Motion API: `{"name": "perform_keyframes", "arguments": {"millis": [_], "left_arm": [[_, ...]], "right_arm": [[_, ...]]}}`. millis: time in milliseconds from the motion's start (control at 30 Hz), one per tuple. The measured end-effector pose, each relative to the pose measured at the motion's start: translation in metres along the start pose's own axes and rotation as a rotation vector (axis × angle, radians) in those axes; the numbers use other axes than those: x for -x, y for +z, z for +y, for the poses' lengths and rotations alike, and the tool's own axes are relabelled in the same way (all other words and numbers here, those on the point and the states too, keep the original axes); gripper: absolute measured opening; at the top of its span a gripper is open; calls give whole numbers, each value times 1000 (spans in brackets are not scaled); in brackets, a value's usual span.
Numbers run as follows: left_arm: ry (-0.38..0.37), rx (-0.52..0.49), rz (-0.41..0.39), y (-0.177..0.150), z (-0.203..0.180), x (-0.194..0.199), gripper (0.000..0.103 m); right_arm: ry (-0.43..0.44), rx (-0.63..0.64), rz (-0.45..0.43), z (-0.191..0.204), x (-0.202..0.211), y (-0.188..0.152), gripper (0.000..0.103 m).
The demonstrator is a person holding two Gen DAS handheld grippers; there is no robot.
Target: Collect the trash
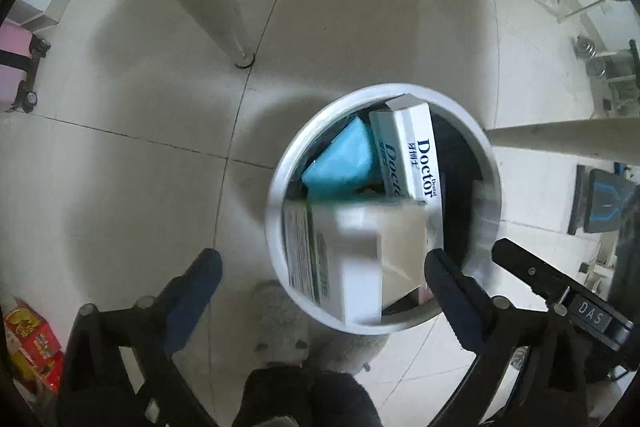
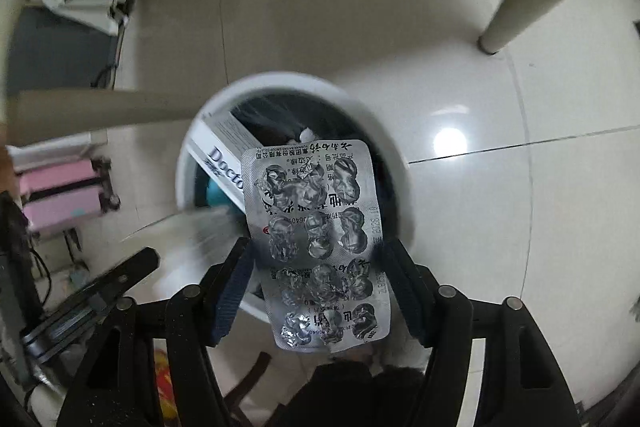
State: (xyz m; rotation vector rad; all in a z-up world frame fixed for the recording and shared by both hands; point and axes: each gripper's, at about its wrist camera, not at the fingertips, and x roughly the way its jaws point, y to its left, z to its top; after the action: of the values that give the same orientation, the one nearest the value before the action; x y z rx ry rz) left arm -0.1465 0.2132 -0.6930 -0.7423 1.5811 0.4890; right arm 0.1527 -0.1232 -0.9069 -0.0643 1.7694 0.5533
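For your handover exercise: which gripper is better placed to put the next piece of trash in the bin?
Right. The right gripper holds a blister pack above the bin; the left gripper is open, its white box blurred over the bin.

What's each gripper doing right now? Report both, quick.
Left gripper: open, holding nothing; a blurred white box sits between its fingers, over the trash bin.
Right gripper: shut on the blister pack, above the bin.
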Motion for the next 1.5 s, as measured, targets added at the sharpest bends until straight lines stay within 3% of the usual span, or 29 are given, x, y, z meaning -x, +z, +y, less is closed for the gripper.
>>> {"name": "perform_keyframes", "arguments": {"millis": [67, 267, 467, 633, 767, 1133, 1500], "left_arm": [[18, -5, -3, -4, 4, 6, 103], [97, -34, -87, -27, 8, 70, 103], [112, -80, -115, -63, -11, 158, 103], [118, -140, -142, -98, -36, 252, 103], [118, -175, -161, -119, -50, 319, 103], [-30, -190, -228, -176, -71, 498, 103], [-180, -215, -303, -216, -74, 590, 103]], "right_arm": [[-14, 20, -15, 2, 1, 1, 102], [-150, 85, -83, 18, 51, -17, 102], [-236, 89, -146, 40, 148, -58, 102], [-268, 73, -202, 63, 256, -100, 102], [-254, 65, -225, 79, 331, -133, 102], [-175, 89, -274, 116, 531, -226, 102], [-49, 154, -345, 145, 659, -286, 102]]}}
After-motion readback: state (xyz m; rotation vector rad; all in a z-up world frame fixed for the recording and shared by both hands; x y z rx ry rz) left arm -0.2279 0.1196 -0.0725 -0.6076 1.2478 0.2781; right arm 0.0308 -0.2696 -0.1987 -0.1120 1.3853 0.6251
